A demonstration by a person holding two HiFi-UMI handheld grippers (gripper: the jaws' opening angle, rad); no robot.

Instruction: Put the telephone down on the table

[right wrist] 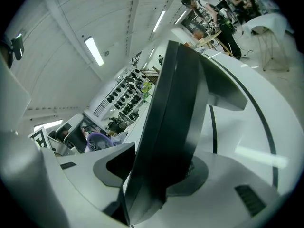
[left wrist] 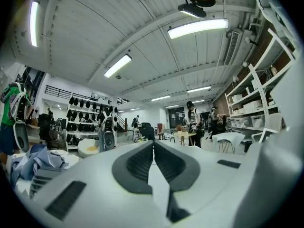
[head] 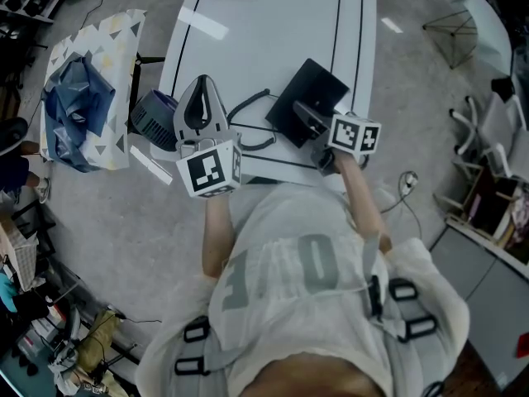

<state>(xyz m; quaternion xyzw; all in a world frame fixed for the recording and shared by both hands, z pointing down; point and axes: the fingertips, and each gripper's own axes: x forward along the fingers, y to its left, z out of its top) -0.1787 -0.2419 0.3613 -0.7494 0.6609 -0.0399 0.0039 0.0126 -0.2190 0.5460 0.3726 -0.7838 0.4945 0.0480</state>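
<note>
At glossy white table point(head: 273, 31), flat black telephone point(head: 310, 93)

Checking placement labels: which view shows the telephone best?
Head view: the telephone shows whole, a dark slab over the white table, the right gripper at its near edge. The right gripper view shows it only edge-on, close between the jaws. The left gripper view doesn't show it.

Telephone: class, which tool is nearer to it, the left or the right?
Right. The right tool has the telephone between its jaws; the left tool hovers apart, empty.
</note>
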